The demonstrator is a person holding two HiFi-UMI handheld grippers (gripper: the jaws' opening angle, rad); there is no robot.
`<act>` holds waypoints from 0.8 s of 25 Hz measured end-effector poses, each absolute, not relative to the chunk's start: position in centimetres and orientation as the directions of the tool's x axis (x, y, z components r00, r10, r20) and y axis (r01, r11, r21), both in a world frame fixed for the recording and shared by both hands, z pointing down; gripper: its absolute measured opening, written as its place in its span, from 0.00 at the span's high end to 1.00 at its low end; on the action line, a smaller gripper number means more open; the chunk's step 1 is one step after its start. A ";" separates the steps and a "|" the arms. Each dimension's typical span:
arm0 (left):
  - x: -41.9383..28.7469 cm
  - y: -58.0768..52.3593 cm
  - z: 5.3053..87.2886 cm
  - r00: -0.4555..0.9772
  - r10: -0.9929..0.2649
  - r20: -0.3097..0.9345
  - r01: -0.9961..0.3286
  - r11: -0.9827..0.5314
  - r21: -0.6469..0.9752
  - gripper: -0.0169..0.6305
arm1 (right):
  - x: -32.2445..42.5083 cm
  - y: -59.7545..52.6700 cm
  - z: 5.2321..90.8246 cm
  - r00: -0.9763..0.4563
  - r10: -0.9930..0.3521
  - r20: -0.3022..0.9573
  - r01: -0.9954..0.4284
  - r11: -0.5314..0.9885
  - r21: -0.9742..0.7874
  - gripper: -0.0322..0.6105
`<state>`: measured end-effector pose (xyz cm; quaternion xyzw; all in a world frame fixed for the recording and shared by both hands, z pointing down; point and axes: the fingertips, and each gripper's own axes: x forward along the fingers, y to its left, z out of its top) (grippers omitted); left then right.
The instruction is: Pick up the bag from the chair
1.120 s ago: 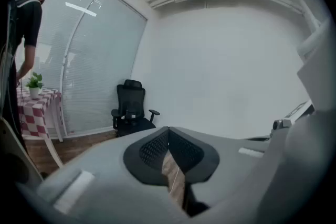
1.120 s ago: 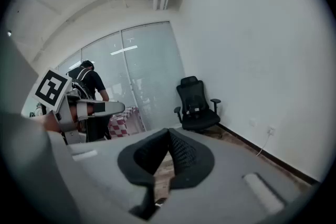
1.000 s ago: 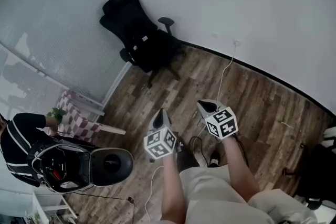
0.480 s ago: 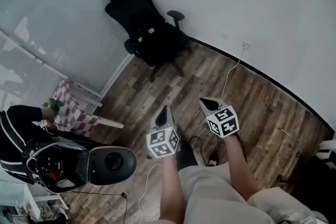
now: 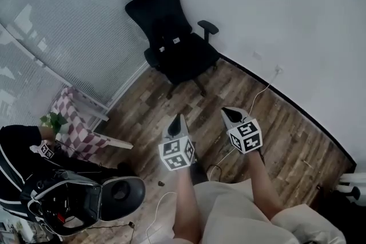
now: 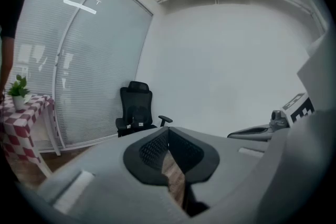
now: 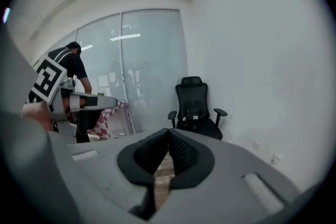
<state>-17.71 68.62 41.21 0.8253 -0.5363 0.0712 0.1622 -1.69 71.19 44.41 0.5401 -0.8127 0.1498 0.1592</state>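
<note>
A black office chair stands on the wood floor near the corner of the white wall and the blinds. It also shows as the chair in the left gripper view and as the chair in the right gripper view. A dark bag with a small white tag seems to lie on its seat, black on black and hard to make out. My left gripper and right gripper are held side by side above the floor, well short of the chair. Both are shut with nothing between the jaws.
A table with a red and white checked cloth and a small plant stands at the left by the glass wall with blinds. A person in black stands beside grey equipment. A white cable runs to a wall socket.
The view has moved toward the chair, which now sits lower and larger in the head view. Both grippers stay shut and side by side.
</note>
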 end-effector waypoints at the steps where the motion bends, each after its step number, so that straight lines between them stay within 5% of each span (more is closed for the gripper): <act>1: -18.3 66.9 41.3 0.426 -0.857 0.290 -0.902 -0.380 0.203 0.96 | -2.1 69.8 44.1 -0.351 -0.834 0.426 -0.927 0.373 -0.034 0.95; 13: -23.2 52.7 44.8 0.562 -0.767 0.311 -0.825 -0.490 0.281 0.96 | -5.3 57.2 45.8 -0.224 -0.867 0.444 -0.975 0.198 -0.104 0.95; 20: -27.8 46.8 45.2 0.510 -0.800 0.318 -0.856 -0.433 0.283 0.96 | -7.6 52.4 46.6 -0.263 -0.852 0.452 -0.964 0.211 -0.164 0.95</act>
